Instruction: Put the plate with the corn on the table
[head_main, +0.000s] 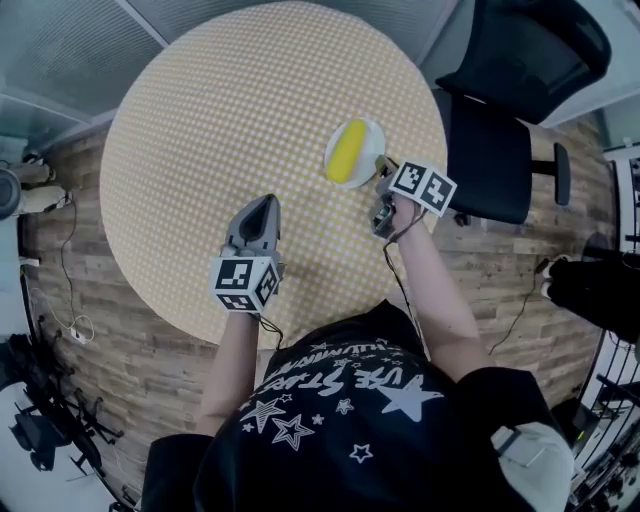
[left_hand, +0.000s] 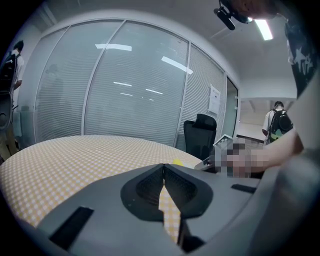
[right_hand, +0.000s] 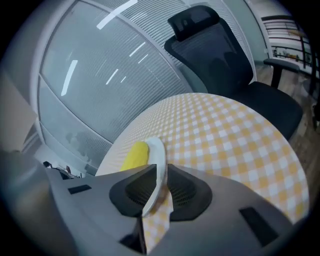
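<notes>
A small white plate (head_main: 366, 140) carrying a yellow corn cob (head_main: 348, 151) is over the right side of the round table (head_main: 220, 110), which has a yellow checked cloth. My right gripper (head_main: 381, 168) is shut on the plate's near rim. In the right gripper view the plate rim (right_hand: 157, 160) runs between the jaws, and the corn (right_hand: 134, 155) lies just beyond. I cannot tell whether the plate touches the cloth. My left gripper (head_main: 262, 206) hovers over the table's near middle, its jaws (left_hand: 163, 172) shut with nothing between them.
A black office chair (head_main: 500, 110) stands close to the table's right edge, also seen in the right gripper view (right_hand: 220, 55). Frosted glass walls with blinds (left_hand: 125, 85) ring the room. Cables (head_main: 62, 290) lie on the wooden floor at the left. A person (left_hand: 274, 120) stands far off.
</notes>
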